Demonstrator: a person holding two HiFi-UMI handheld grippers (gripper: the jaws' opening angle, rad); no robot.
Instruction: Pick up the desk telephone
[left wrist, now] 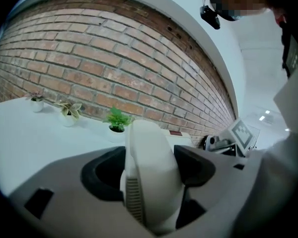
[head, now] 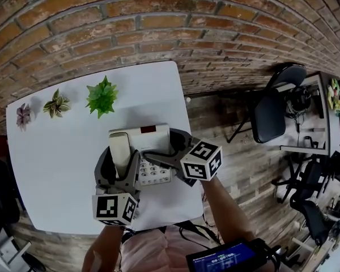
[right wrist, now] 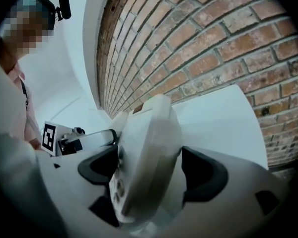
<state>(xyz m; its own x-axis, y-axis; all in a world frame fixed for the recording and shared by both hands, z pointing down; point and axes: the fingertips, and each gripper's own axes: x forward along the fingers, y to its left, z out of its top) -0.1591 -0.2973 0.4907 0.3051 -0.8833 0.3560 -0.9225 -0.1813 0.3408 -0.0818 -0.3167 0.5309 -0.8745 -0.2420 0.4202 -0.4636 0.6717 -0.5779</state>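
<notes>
The telephone is found near the front right corner of the table. Its handset is clamped by the left gripper, and its body is pinched edgewise by the right gripper. Three potted plants are ranged well behind, and a chair is seen off the table's right side.

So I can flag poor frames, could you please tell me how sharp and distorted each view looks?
Head view: sharp, evenly lit, brick wall bowed by the lens. Left gripper view: handset close and soft, corners dark. Right gripper view: telephone base smeared, bricks behind crisp.
</notes>
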